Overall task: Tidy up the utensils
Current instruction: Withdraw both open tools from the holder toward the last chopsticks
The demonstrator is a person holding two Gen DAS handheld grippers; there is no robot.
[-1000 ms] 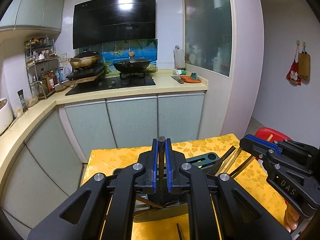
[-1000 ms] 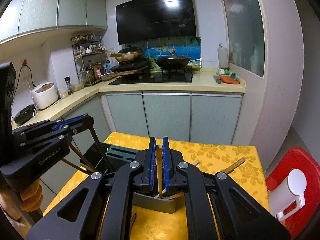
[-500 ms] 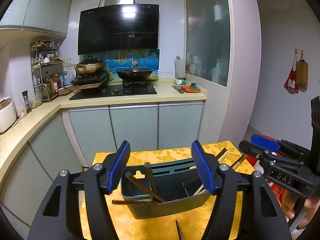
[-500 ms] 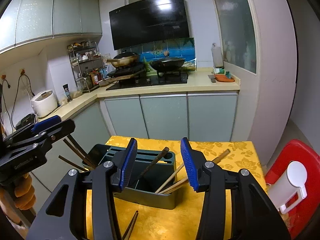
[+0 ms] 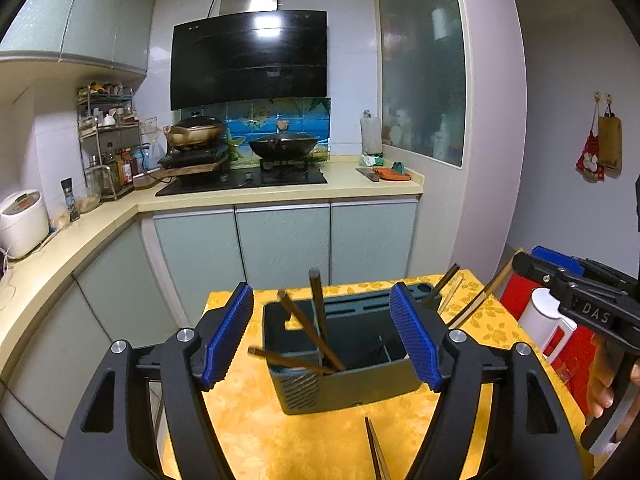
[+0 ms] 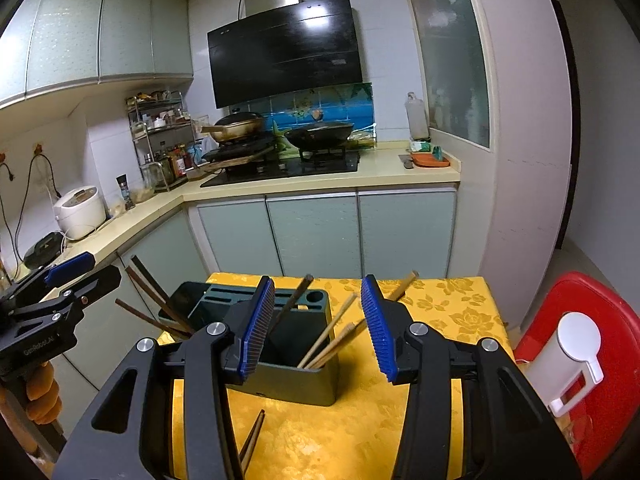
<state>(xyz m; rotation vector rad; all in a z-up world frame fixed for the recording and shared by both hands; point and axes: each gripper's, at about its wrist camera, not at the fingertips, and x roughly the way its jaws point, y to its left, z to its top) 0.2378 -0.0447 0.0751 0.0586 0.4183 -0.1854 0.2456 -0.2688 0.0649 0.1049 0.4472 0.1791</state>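
Note:
A dark grey utensil holder stands on the yellow tablecloth. Dark chopsticks lean in its left compartment. Light wooden chopsticks lean in its right one, beside one dark stick. My left gripper hovers in front of the holder. Its jaws are opening and nothing is pressed between the pads. My right gripper is open before the right compartment and holds nothing. Loose chopsticks lie on the cloth in front of the holder.
A red stool with a white plastic piece stands right of the table. Beyond the table's far edge are cabinet doors and a counter with a hob and woks. A hand holds the right gripper's handle.
Both grippers went from shut on a chopstick to open and drew back from the holder. The sticks they held now rest in the holder.

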